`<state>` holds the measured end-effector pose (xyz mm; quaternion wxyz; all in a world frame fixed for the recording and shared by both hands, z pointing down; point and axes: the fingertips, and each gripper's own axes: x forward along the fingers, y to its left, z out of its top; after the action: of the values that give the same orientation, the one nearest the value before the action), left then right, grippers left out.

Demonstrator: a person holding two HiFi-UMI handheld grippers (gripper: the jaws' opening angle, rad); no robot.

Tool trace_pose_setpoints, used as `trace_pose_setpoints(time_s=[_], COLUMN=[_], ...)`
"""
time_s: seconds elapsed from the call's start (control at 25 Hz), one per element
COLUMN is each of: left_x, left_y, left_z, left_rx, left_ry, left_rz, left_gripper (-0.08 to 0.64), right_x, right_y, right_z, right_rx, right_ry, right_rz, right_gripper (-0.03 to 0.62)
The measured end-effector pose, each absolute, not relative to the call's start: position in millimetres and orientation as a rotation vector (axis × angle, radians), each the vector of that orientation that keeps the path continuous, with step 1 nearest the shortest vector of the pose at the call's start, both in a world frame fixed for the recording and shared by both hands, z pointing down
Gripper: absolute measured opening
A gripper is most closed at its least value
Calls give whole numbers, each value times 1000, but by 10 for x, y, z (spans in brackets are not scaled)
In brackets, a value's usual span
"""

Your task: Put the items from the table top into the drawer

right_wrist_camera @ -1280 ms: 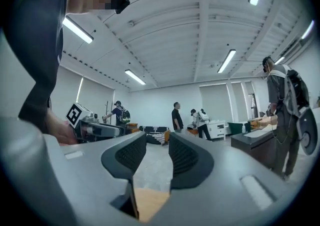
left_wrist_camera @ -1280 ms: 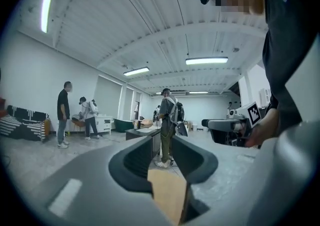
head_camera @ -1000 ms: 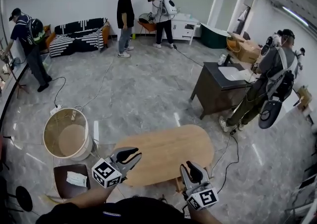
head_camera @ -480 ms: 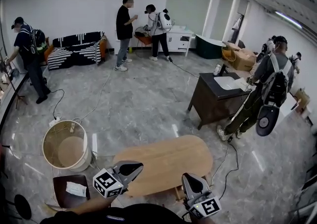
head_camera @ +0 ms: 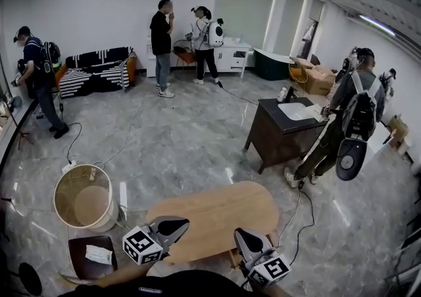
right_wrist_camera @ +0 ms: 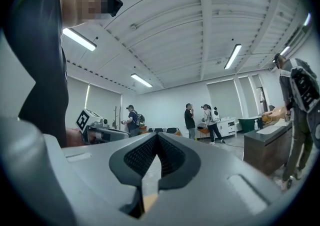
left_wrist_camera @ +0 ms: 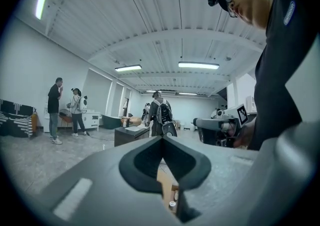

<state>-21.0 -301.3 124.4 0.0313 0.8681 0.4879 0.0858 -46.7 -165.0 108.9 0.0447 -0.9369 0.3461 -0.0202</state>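
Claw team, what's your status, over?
Left claw shut, empty. Right claw shut, empty. Wooden table just ahead, nothing grabbed yet. Path looks clear.

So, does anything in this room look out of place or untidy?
Nothing is spilled or damaged. Only the loose cables stand out: they trail across the open floor, so someone could trip.

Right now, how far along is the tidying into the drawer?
Nothing looks done: no open drawer shows. In hand: nothing; left hand-held gripper and right hand-held gripper are both shut, empty, by the oval wooden table. Left: the whole job, picking up and stowing.
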Motion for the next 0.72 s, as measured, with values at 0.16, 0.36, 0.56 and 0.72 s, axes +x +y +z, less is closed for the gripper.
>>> trace_pose_setpoints(time_s=[0.16,0.36,0.56,0.72], left_x=[-257,-289,-268,-288], left_y=[-2947,-2880,-2825,-2787], left_z=[1292,1342,1348,1356], left_rx=[2675,2683,2684,2680], left_ry=[1511,1499,1499,1507], left_rz=[265,257,266,276], left_gripper=[3,3,3,3], right_x=[-464,-468,-443,-467], right_y=[-1614,-1534,-1464,-1418], right_z=[1165,1173,1152,1186], right_rx=[-2866,-2889,-2887,-2886], right_ry=[1068,1092,1060,1044], right_rz=[-90,-64,-66,-87], right_gripper=[28,29,29,29])
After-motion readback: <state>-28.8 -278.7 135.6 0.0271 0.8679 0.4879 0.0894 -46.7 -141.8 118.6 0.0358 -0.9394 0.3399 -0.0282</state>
